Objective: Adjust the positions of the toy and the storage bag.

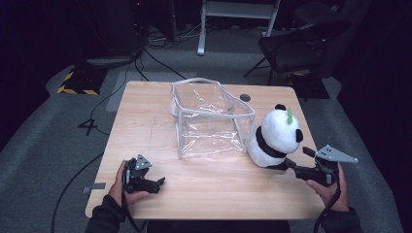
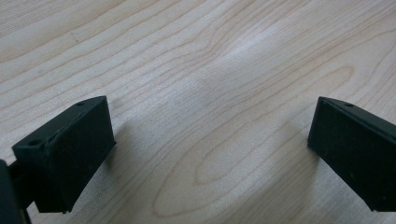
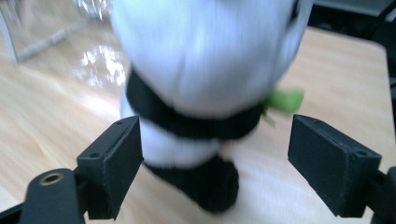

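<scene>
1. Landmark: the clear plastic bag point(image 1: 210, 119) with a white zipper rim. It stands open-topped near the middle of the wooden worktop point(image 1: 145, 126), toward the far edge.
2. Plush panda point(image 1: 275, 138): sits upright on the worktop just right of the bag, its left flank at or against the bag's right wall; actual contact cannot be told from the high view. White body, black limbs and ears, a small green leaf on the head.
3. Right gripper point(image 1: 292, 164): held in the person's right hand, right of the bag and nearer the person, lifted off the worktop and pointing at the panda's lower body.
4. Right gripper view: panda point(image 3: 201, 93) blurred, directly ahead of the jaws. The jaws stand well apart with bare gaps on both sides; neither pad presses on the toy. State: released, nothing grasped. A black foot of the panda lies low between the jaws.
5. Left gripper point(image 1: 158, 183): held in the person's left hand, left of the bag and close to the near edge, resting low on the worktop, well apart from bag and panda.
6. Left gripper view: the jaws are spread wide over bare wood grain point(image 2: 210, 116), nothing between them. State: released.
7. Beyond the bag, off the worktop: dark chair point(image 1: 296, 46) on grey floor, cables behind.
</scene>
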The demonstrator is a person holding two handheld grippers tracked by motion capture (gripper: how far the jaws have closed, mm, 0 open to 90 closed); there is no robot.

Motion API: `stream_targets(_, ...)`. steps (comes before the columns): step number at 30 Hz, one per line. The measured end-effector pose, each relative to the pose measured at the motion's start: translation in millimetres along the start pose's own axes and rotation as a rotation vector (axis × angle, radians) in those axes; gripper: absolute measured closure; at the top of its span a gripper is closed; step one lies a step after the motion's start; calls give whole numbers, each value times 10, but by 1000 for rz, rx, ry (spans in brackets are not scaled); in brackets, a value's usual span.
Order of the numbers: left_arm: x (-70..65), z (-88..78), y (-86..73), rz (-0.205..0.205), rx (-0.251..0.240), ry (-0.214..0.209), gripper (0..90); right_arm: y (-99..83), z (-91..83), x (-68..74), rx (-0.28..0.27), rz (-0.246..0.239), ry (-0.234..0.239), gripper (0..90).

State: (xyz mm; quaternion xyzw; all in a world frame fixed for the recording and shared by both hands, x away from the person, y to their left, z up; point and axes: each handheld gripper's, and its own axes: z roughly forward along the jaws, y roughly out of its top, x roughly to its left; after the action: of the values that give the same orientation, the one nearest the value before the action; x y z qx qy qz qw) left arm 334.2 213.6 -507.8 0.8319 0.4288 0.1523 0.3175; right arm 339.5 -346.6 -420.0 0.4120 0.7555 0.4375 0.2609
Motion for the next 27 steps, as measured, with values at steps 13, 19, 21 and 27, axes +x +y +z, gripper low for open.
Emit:
stream_targets(13, 0, 0, 0, 0, 0, 0, 5, 471, -12, 96, -83, 16, -62, 171)
stream_targets(19, 0, 0, 0, 0, 0, 0, 5, 539, 161, 87, -82, 46, -43, 139)
stream_targets(21, 0, 0, 0, 0, 0, 0, 5, 548, 226, 91, -83, 56, -62, 94)
stream_targets(27, 0, 0, 0, -1, 0, 0, 5, 585, 375, 69, -63, 96, -51, 0)
